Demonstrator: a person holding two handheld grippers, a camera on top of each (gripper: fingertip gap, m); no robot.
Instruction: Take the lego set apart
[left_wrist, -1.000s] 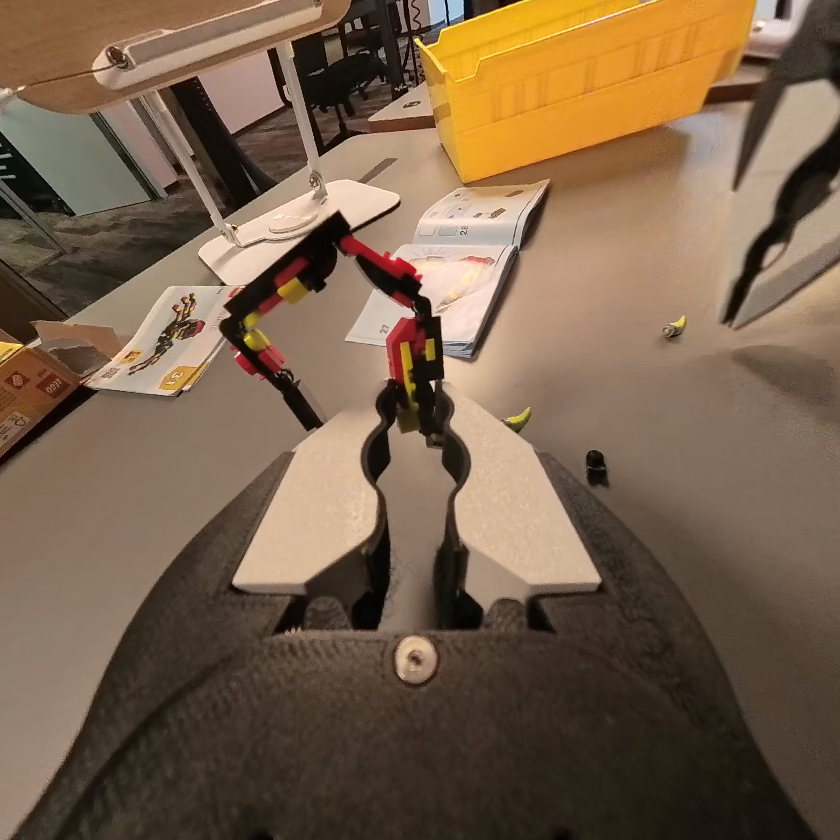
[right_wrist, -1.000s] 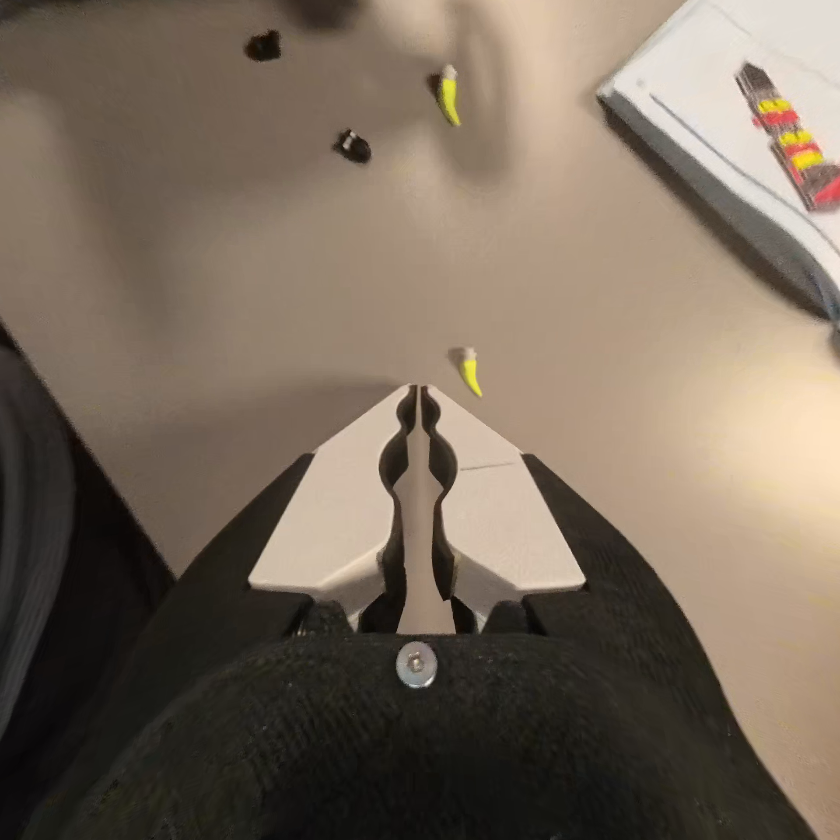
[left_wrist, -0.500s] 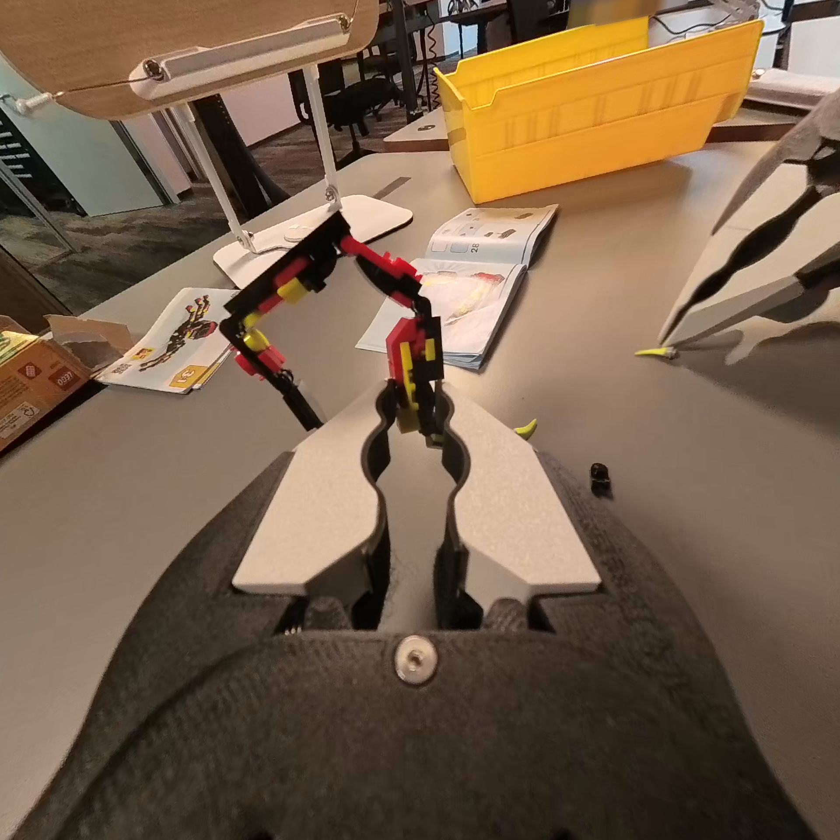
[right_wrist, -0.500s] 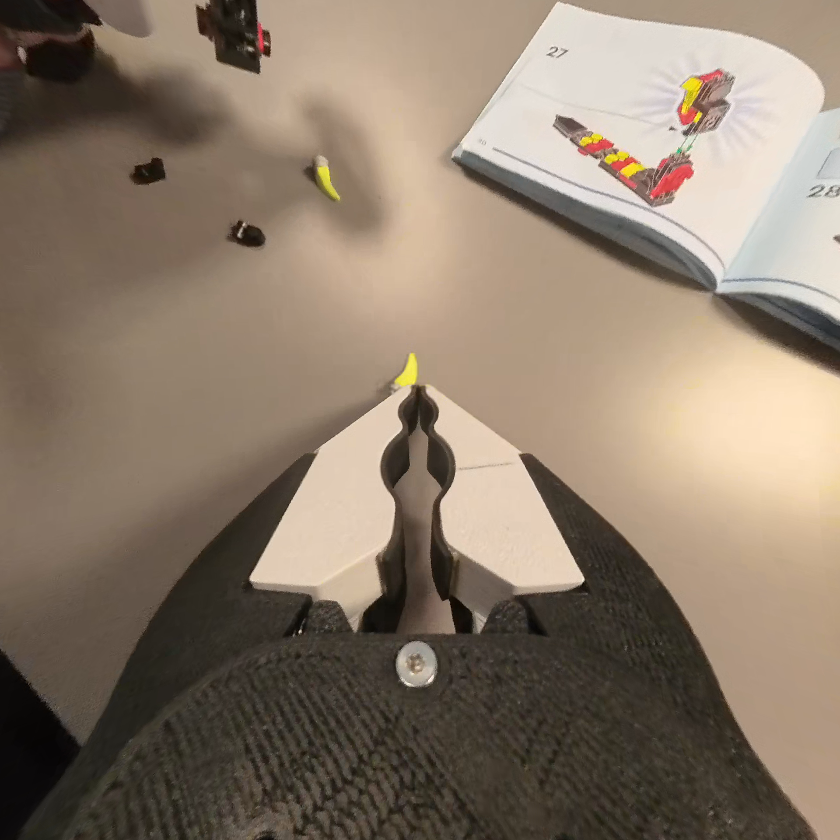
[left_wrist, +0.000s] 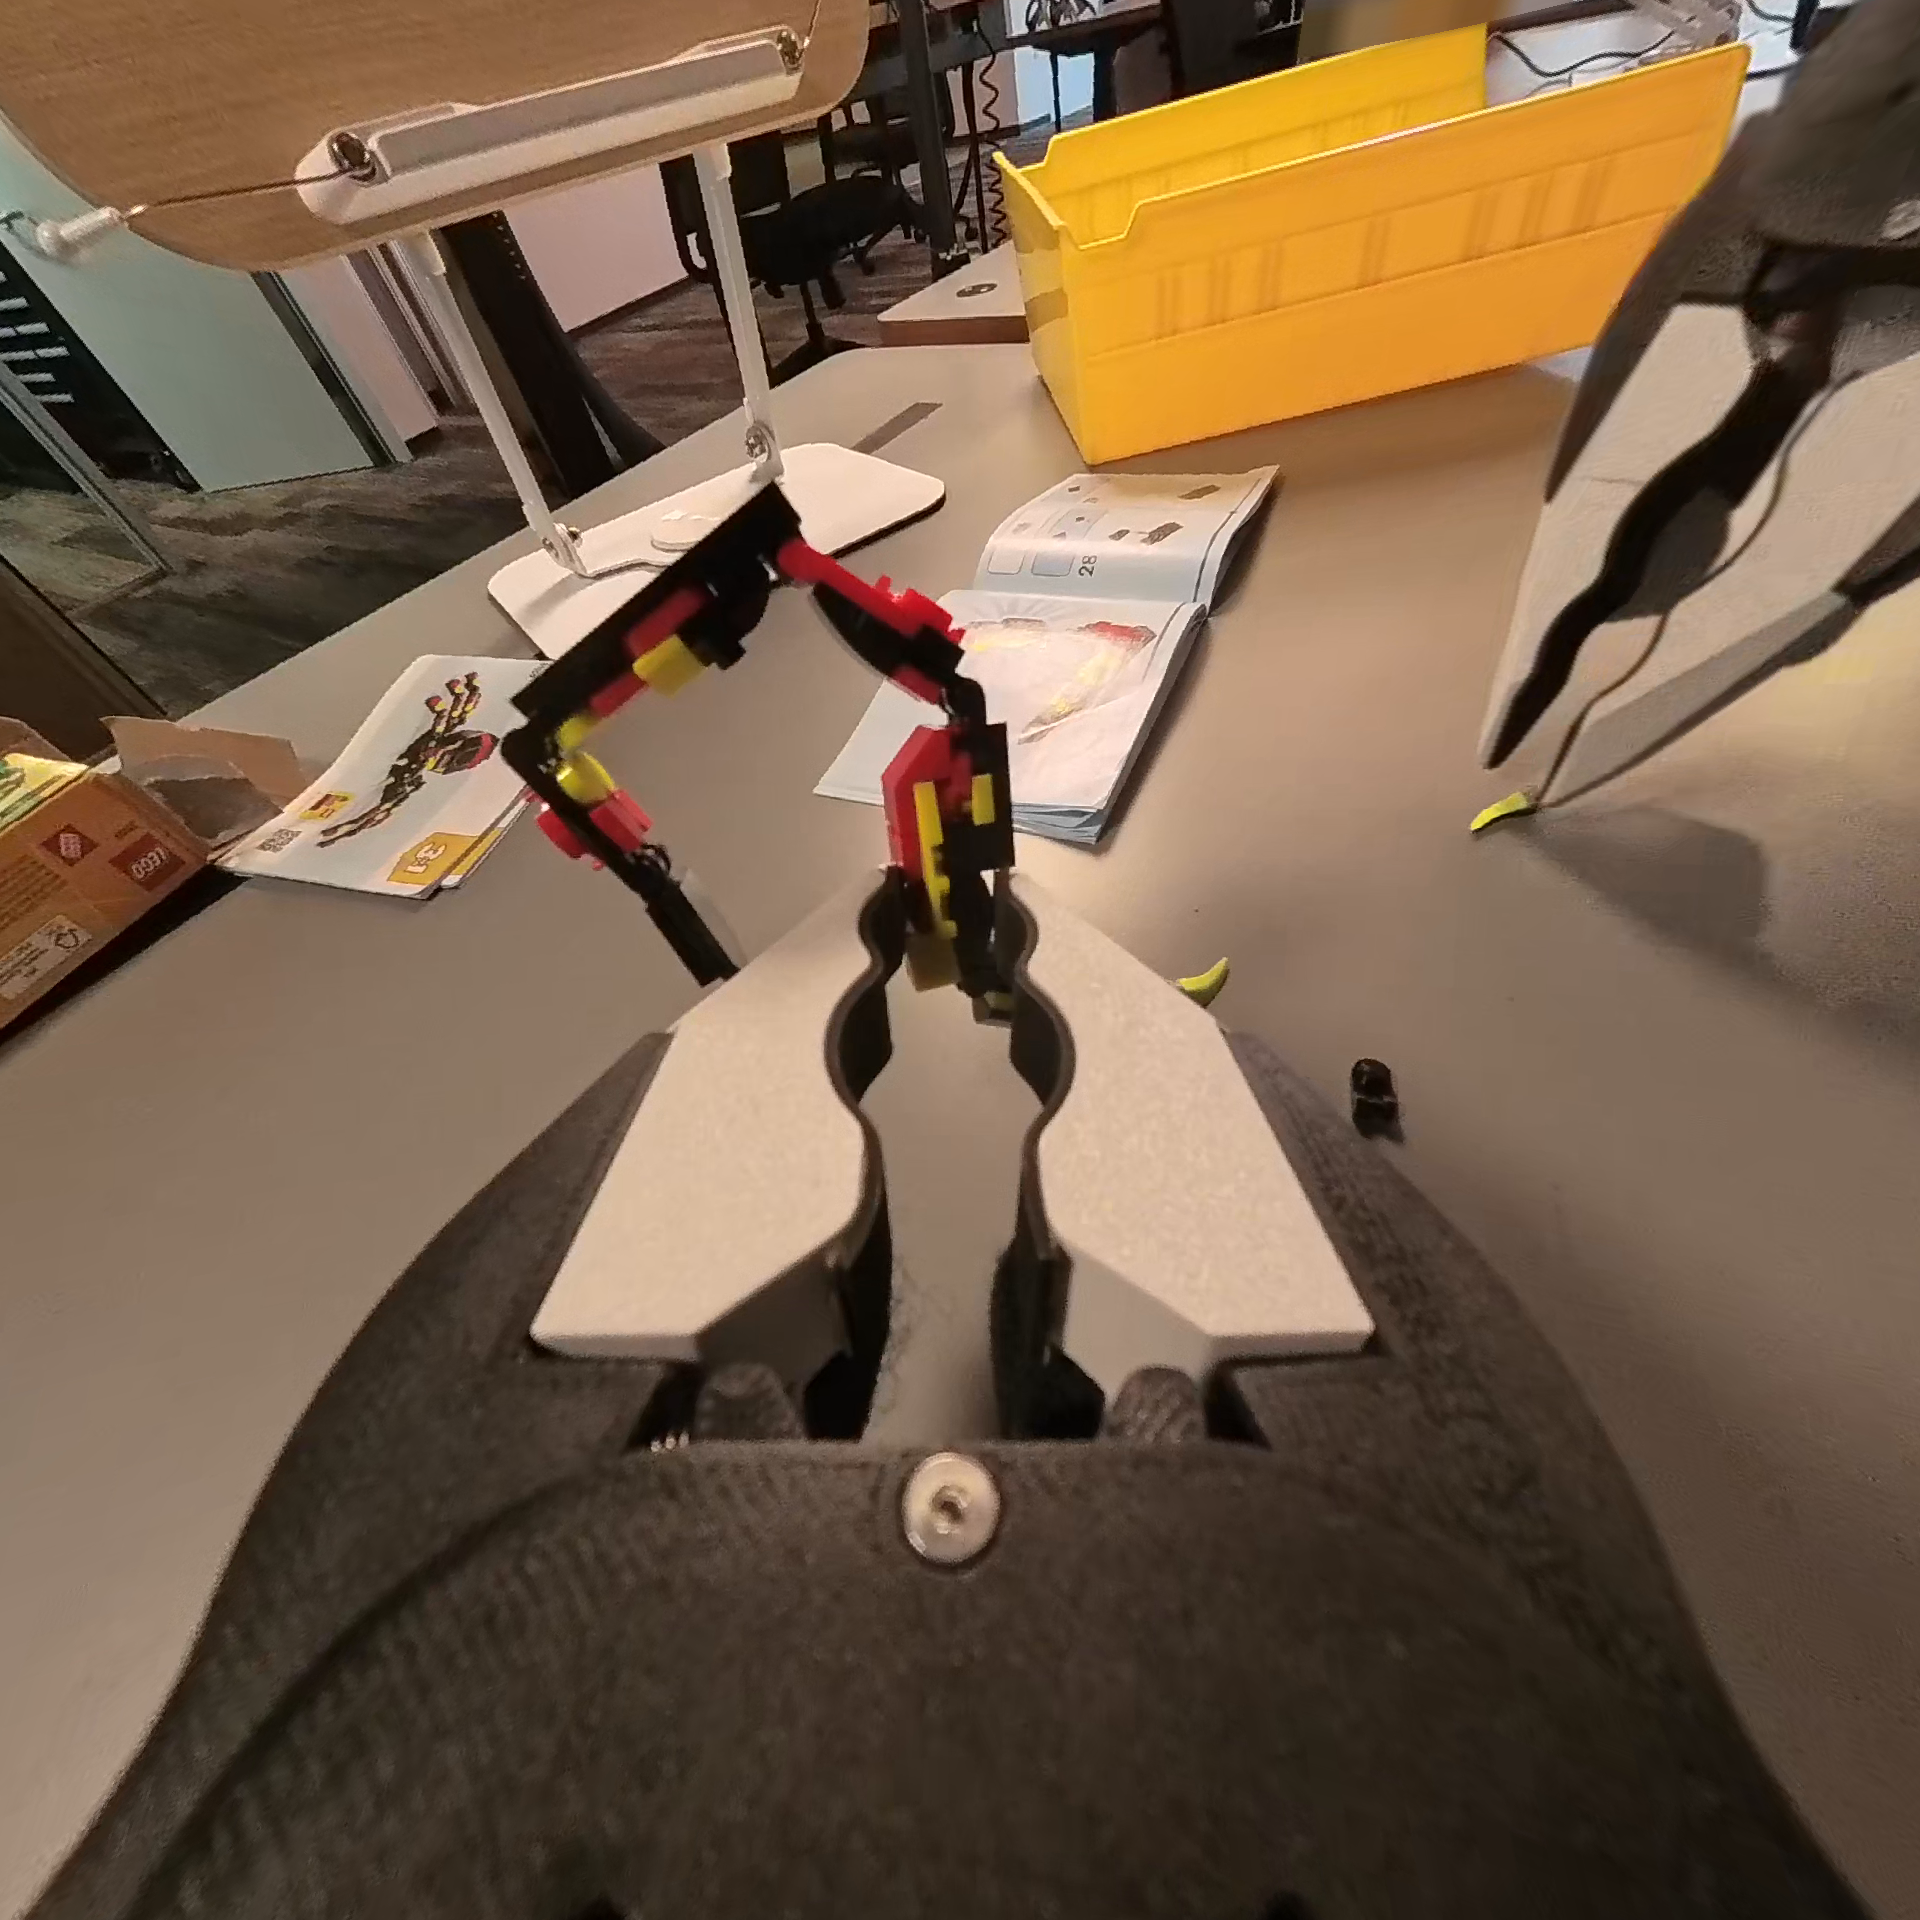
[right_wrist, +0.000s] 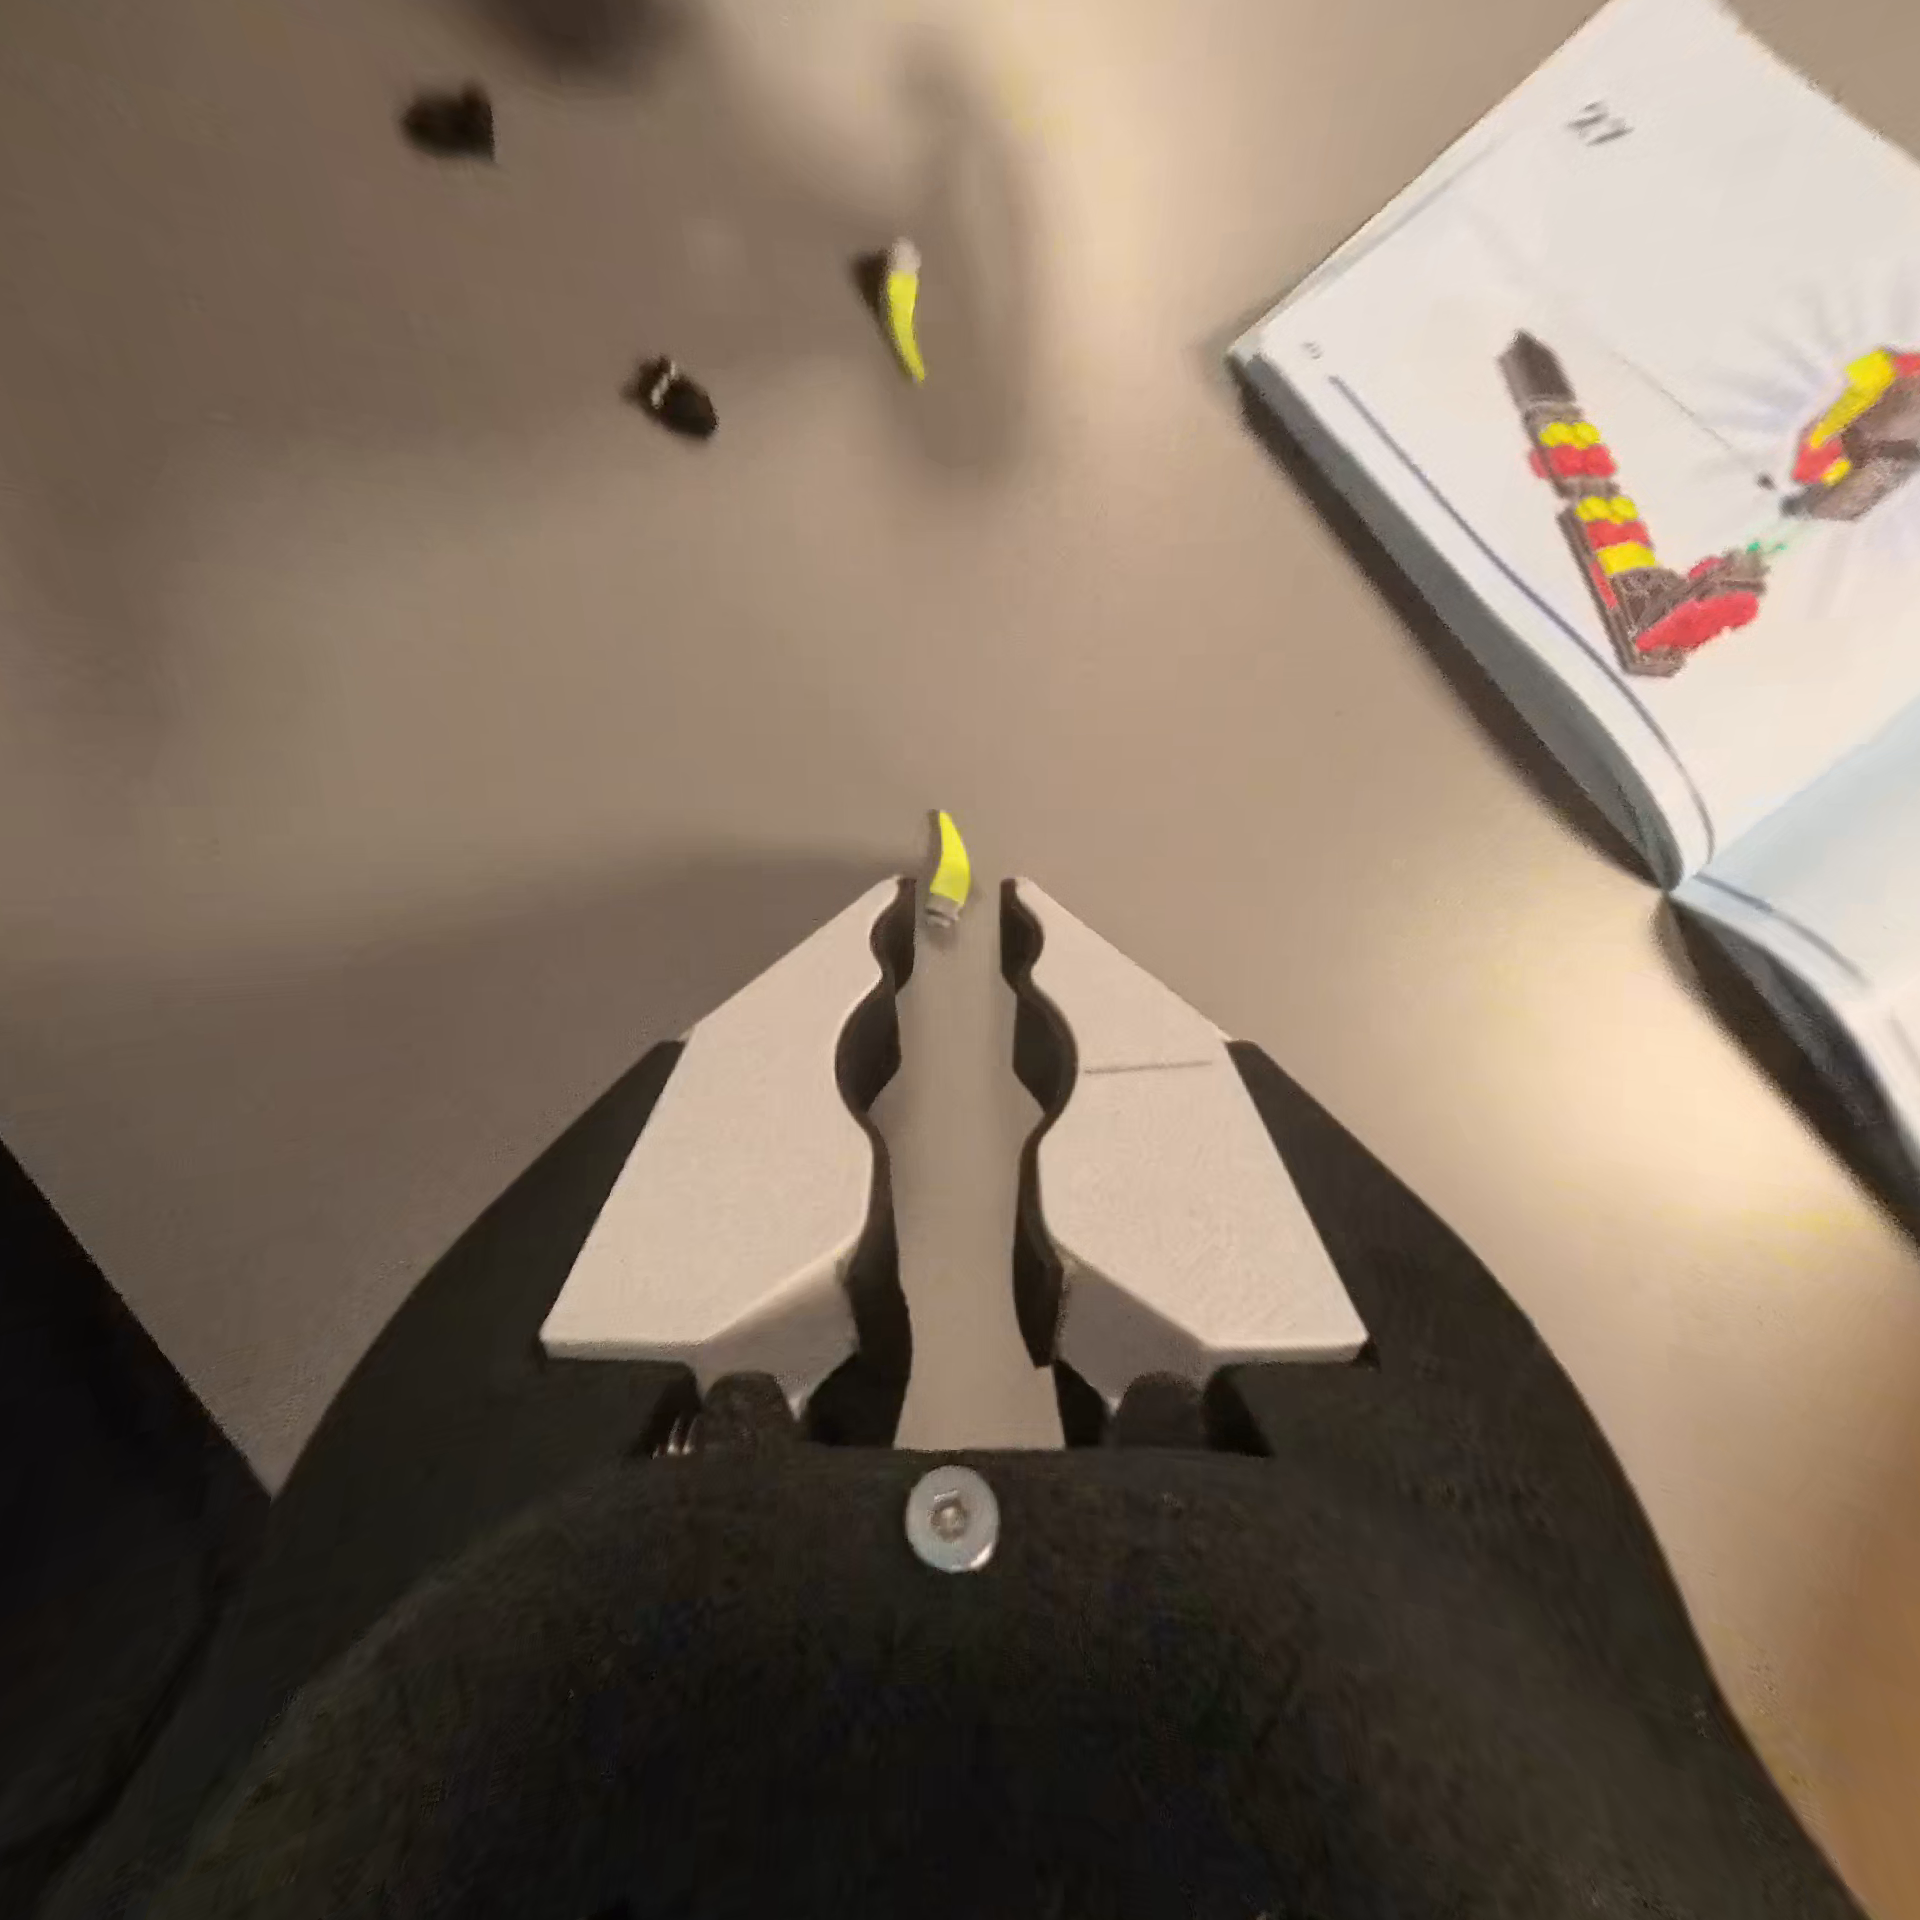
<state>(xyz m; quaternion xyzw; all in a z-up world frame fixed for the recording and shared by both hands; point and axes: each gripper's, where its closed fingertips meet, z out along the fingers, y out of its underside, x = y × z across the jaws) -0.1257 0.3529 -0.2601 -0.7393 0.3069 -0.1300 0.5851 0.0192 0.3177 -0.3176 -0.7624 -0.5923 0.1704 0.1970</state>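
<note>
The far end of the black, red and yellow brick chain (left_wrist: 665, 904) is hidden behind the left gripper (left_wrist: 951, 914); the open instruction booklet (right_wrist: 1662, 499) beside it is cropped.

left tongs (left_wrist: 948, 935) clamped on one end of the red, black and yellow lego chain (left_wrist: 769, 707), held above the desk (left_wrist: 312, 1091) | right tongs (left_wrist: 1527, 764) slightly parted over a yellow claw piece (left_wrist: 1501, 810) | open booklet (left_wrist: 1081, 665) and yellow bin (left_wrist: 1351, 260) beyond | small black piece (left_wrist: 1374, 1091) just beside left tongs
</note>
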